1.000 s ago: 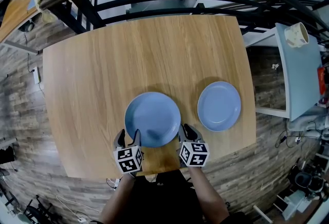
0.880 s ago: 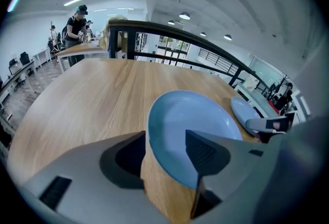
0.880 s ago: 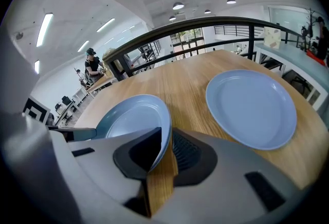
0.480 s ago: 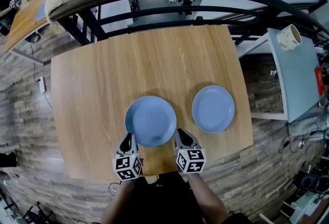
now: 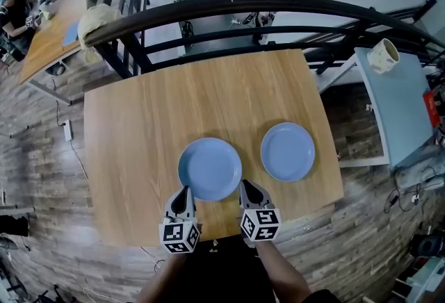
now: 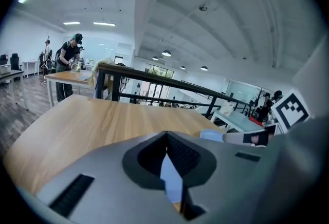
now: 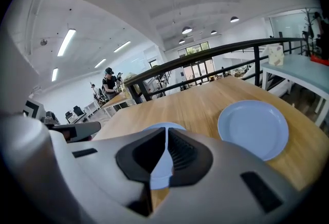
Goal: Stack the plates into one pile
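Two pale blue plates lie apart on the wooden table [image 5: 174, 107]: the left plate [image 5: 210, 169] near the front edge and the right plate [image 5: 288, 151] beside it. My left gripper [image 5: 184, 192] is shut, its tip at the left plate's near-left rim. My right gripper [image 5: 246, 187] is shut too, at that plate's near-right rim. In the left gripper view the jaws [image 6: 166, 134] meet with nothing between them, and blue plate [image 6: 172, 179] shows through the gap behind the tips. The right gripper view shows its jaws [image 7: 166, 130] meeting over the left plate [image 7: 159, 126], with the right plate [image 7: 253, 126] beyond.
A black curved railing [image 5: 229, 10] runs behind the table's far edge. A pale blue side table [image 5: 403, 107] with a cream mug [image 5: 382, 55] stands to the right. People sit at another wooden table [image 5: 49, 23] at the back left. The table's front edge is just under the grippers.
My left gripper's jaws have closed from wide open. Both grippers now sit just in front of the left plate's near rim instead of flanking it. The plates have not moved.
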A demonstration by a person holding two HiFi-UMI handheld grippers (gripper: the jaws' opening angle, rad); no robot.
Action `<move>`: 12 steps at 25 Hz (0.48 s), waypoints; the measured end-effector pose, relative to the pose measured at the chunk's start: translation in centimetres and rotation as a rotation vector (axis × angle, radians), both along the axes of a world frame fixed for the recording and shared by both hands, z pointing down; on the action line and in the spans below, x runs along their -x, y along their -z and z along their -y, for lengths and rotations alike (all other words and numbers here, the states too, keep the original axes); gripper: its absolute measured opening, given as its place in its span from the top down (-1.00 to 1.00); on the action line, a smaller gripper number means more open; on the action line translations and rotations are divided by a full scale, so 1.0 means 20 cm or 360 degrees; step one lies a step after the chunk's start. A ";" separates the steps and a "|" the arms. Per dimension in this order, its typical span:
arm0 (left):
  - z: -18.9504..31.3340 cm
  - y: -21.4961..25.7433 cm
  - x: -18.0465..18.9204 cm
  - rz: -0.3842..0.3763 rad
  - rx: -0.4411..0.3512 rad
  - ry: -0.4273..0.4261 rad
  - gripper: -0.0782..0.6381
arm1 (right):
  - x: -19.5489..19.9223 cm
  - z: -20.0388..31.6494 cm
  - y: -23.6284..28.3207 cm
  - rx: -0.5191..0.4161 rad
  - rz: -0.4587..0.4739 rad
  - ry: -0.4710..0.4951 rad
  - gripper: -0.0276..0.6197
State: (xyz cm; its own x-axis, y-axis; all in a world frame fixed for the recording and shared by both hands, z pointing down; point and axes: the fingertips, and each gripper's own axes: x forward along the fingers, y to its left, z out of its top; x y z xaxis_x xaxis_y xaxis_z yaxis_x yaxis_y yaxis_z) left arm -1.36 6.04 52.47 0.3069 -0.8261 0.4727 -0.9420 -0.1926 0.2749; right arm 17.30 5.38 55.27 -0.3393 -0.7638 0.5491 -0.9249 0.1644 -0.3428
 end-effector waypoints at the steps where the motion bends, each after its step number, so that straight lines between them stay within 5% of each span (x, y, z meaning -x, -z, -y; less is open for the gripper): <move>1: 0.00 0.03 0.00 -0.0006 -0.0025 -0.0019 0.72 | 0.01 -0.01 0.03 -0.0025 -0.0003 -0.0014 0.80; 12: -0.05 0.32 -0.09 -0.0091 -0.0250 -0.0317 0.72 | 0.06 -0.13 0.35 -0.0254 -0.0061 -0.0223 0.80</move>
